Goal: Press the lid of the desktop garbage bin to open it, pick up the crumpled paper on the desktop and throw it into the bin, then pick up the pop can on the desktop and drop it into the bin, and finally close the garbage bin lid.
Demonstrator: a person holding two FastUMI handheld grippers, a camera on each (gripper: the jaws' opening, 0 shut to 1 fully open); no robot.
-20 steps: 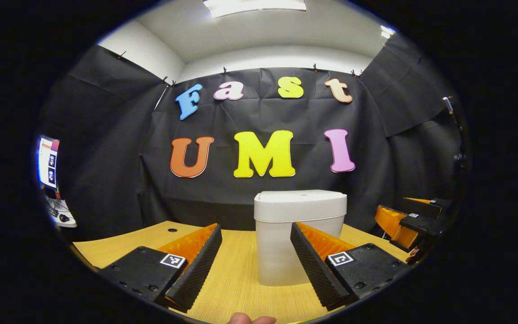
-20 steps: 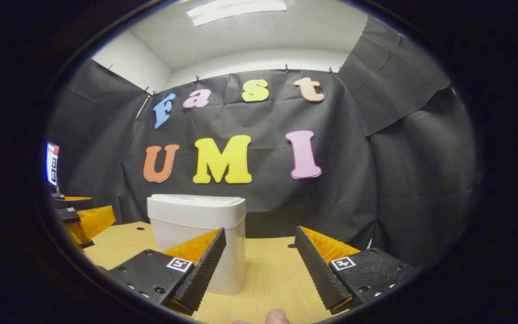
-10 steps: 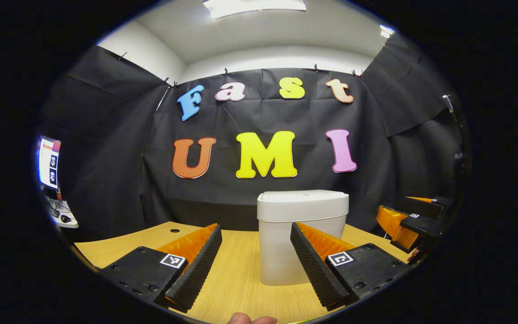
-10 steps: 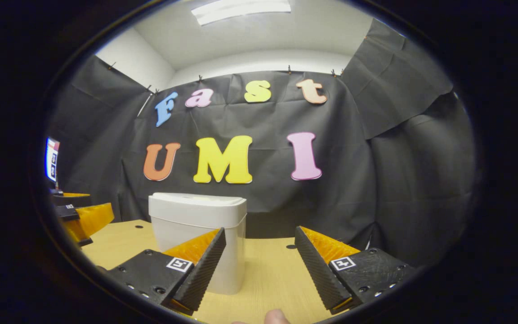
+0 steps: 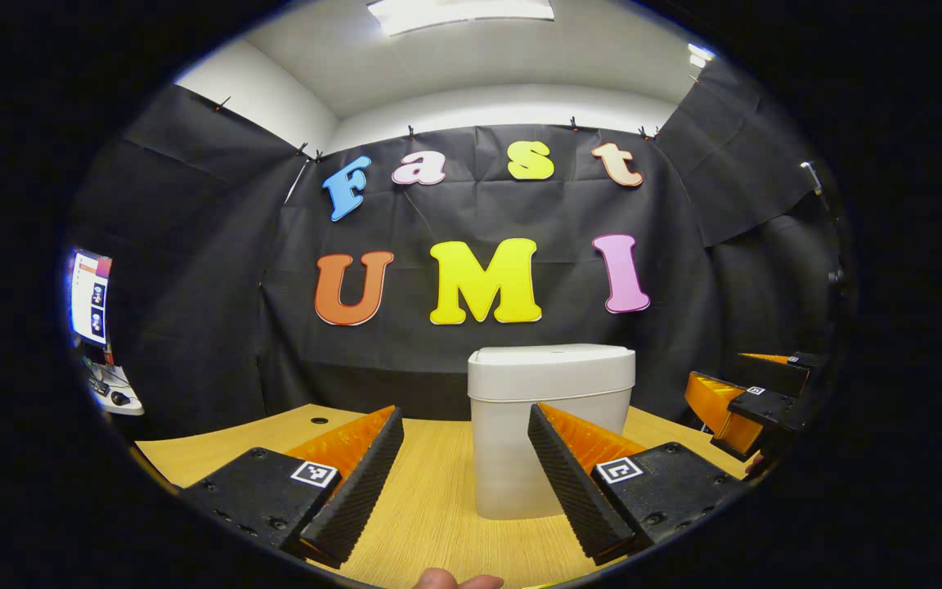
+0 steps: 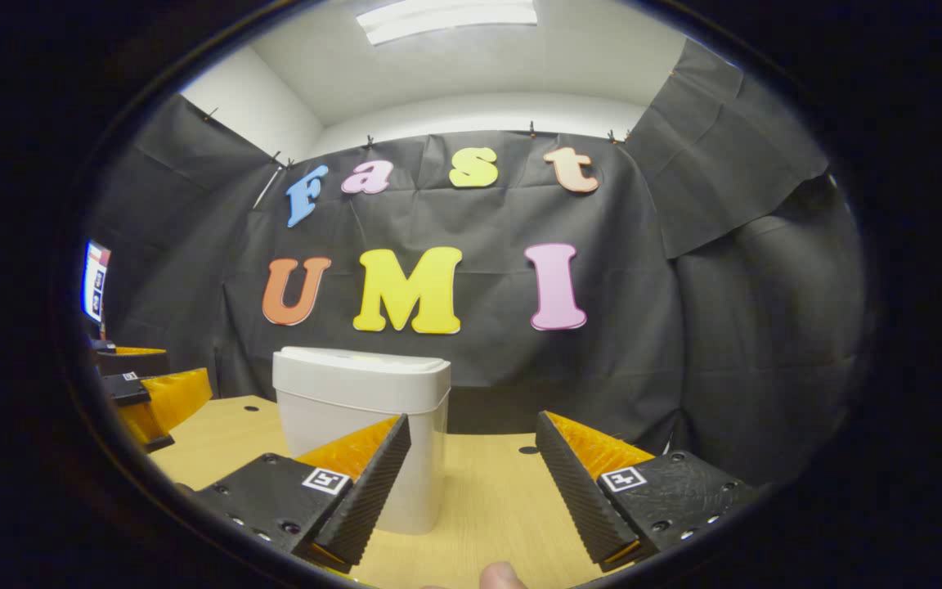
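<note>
Nearest to me in the left gripper view, my left tool [image 5: 459, 483] has its jaws spread wide with nothing between them but bare wood, and a fingertip [image 5: 455, 582] of the hand holding it peeks in at the bottom edge. In the right gripper view, my right tool [image 6: 471, 487] is just as wide open and just as empty. Both hang low over the light wood-grain table [image 5: 430, 507], and I see no crumpled paper and no pop can on the stretch of it in front of me, so I cannot say where they are. A little farther out stands the white plastic desktop garbage bin [image 5: 550, 433], upright on the table; it sits ahead of my left tool and slightly to its right, and ahead and to the left of my right tool [image 6: 361, 438]. Its flat white lid [image 5: 551, 370] lies level on the rim, closed as far as I can tell. Off to the right of the bin in the left gripper view I can also see my right tool [image 5: 745, 401], well apart from the bin. My reading is that I am either at the very start, with the lid not yet pressed, or at the very end with everything binned and the lid shut again; these views do not settle which.
</note>
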